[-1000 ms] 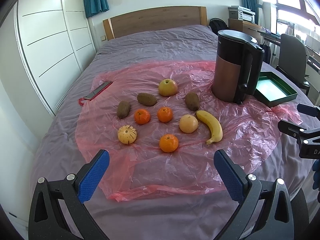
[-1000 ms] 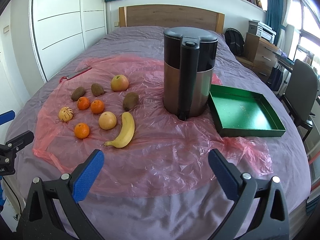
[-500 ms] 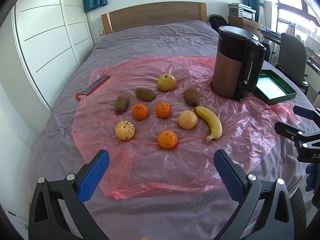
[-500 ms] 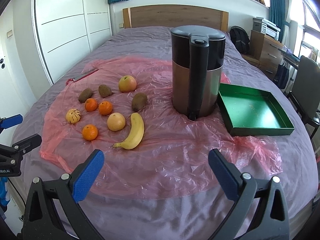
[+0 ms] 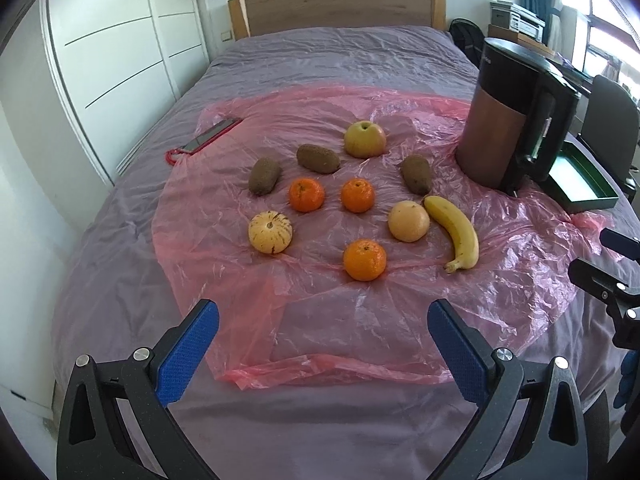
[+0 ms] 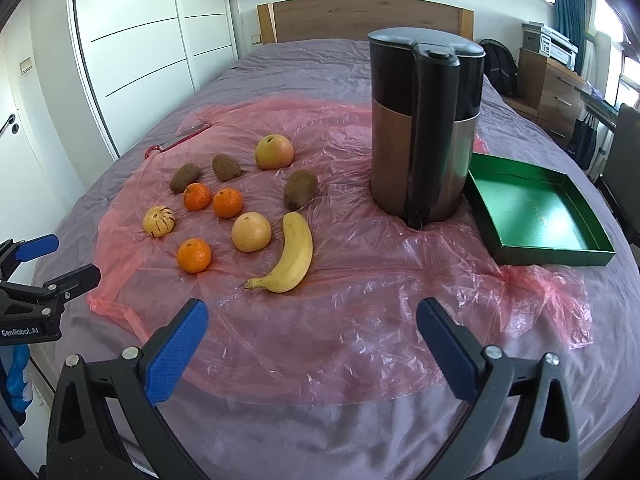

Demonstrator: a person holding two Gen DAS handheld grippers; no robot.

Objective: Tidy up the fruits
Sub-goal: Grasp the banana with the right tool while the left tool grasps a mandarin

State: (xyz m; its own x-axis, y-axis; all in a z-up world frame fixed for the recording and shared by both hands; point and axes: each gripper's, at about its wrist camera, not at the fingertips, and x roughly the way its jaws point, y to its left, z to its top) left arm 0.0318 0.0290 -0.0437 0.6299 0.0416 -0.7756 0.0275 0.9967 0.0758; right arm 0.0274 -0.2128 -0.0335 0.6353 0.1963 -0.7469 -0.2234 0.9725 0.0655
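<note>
Left wrist view: the left gripper (image 5: 322,330) has eased closer to the fruit since a second ago, fingers wide apart, holding nothing. Nothing is picked yet, so sorting hasn't started. Fruit sits mid-frame on the pink plastic sheet (image 5: 344,320): the nearest orange (image 5: 365,260) just ahead, banana (image 5: 456,234) to its right, apple (image 5: 365,139) furthest back, kiwis and a pale striped fruit (image 5: 270,232) to the left. All look whole and unbruised.

Right wrist view: the right gripper (image 6: 312,330) has also crept forward, fingers spread wide, empty. Banana (image 6: 290,258) lies closest, centre-left. The green tray (image 6: 560,250), right of the kettle (image 6: 424,128), looks empty, perhaps with crumbs, hard to tell. Probably where the fruit goes.
</note>
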